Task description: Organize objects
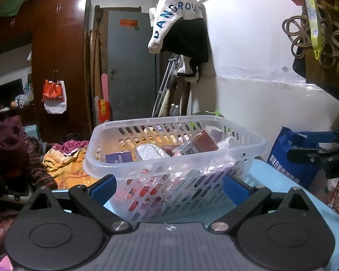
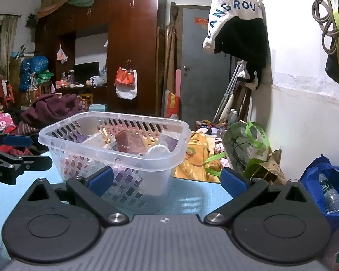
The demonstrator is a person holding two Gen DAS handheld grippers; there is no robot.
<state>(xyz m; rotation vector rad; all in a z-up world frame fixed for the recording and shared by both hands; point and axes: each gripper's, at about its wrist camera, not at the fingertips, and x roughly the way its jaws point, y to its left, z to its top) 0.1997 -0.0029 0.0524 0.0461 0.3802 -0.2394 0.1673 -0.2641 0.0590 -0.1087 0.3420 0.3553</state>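
On the blue-topped desk, near its far edge, the clear basket sits already loaded with boxes and packets, while the left gripper and right gripper hover before it, jaws wide and empty, seemingly finished or ready to fetch more.

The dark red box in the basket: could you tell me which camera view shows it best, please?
The left wrist view shows it best: the dark red box sits tilted above the basket rim, with its top and a side visible. In the right wrist view the box is seen partly through the translucent basket wall, so it looks hazier.
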